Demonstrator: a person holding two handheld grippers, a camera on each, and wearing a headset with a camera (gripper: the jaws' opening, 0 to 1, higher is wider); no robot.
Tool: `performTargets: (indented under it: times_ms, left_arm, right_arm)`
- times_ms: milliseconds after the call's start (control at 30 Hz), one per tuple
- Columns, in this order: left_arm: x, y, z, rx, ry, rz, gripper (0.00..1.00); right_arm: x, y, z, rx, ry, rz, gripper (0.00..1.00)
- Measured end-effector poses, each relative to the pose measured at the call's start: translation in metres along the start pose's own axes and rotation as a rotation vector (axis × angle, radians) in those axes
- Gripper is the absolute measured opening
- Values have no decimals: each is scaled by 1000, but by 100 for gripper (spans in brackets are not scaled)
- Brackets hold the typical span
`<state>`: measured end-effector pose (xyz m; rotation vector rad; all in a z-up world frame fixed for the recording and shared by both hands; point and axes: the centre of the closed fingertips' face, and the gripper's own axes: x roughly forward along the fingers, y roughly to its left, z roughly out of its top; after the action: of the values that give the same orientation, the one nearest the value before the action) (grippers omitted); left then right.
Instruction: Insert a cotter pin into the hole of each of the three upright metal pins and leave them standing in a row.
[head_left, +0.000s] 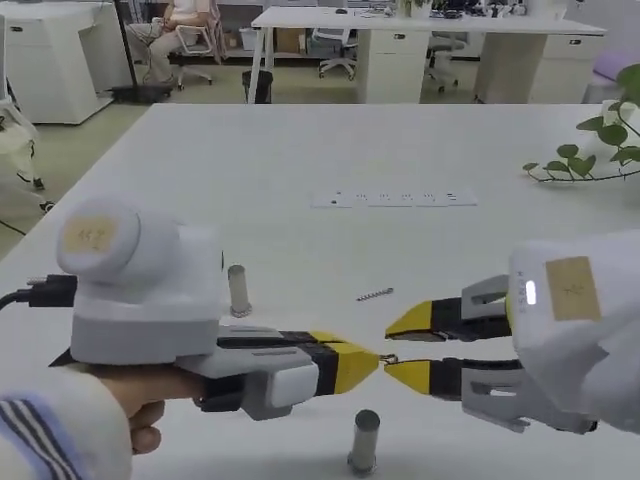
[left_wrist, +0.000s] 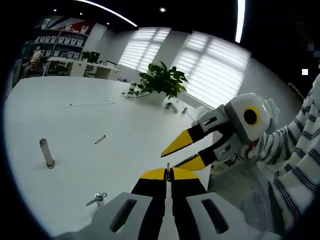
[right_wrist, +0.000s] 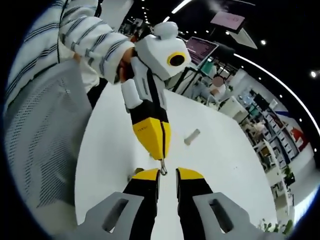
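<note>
Standing upright on the white worktop (head_left: 420, 150) are two bare metal pins, a farther pin (head_left: 238, 290) and a nearer pin (head_left: 364, 440), well apart and not yet forming a tidy row. The left claw (head_left: 352, 366) is gripping a cotter pin (right_wrist: 162, 166) with its jaws fully closed. The pin's looped end is projecting just past the yellow tips, above the worktop. The right claw (head_left: 400, 348) is facing it with jaws parted, its tips lying to either side of the projecting loop, and is holding nothing. A second cotter pin (head_left: 375, 294) is lying loose on the worktop beyond the claws. In the left gripper view a third metal pin (left_wrist: 99, 198) is standing near the claw. It appears to be carrying a cotter pin through its hole already, though it is too small to confirm. Judged from this, the task is sitting at roughly one pin of three: the held cotter pin is awaiting insertion, the loose one is awaiting pick-up, and the final lining-up is outstanding.
</note>
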<state>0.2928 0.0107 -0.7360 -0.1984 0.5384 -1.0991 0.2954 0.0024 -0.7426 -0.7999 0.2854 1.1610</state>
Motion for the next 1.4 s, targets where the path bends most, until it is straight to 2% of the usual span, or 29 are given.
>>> performTargets:
  times_ms: [133,233,333,500,733,833,967,1267,1400]
  left_arm:
    - [-3,-5,1,95,-1,-30,0]
    - [-4,-9,2,168,-6,-53,0]
    - [-5,-12,-1,250,4,-78,0]
    - [-6,-18,-5,324,18,-109,0]
    - [-5,-23,-16,364,53,-145,0]
    - [-5,-25,-19,370,57,-159,0]
    - [-5,-27,-23,380,73,-177,0]
    - [0,-31,-39,417,119,-210,1]
    - [2,-31,-45,416,128,-221,1]
  right_arm:
    - [-4,4,2,116,-50,58,14]
    - [-5,8,2,166,-67,96,14]
    - [-6,11,3,193,-82,123,13]
    - [-5,18,1,204,-76,152,12]
    - [-3,32,1,223,-78,205,10]
    - [-2,40,1,195,-70,228,7]
    - [-2,44,-1,219,-70,256,6]
    - [-6,56,-7,207,-49,310,5]
    - [-6,59,-10,211,-43,327,4]
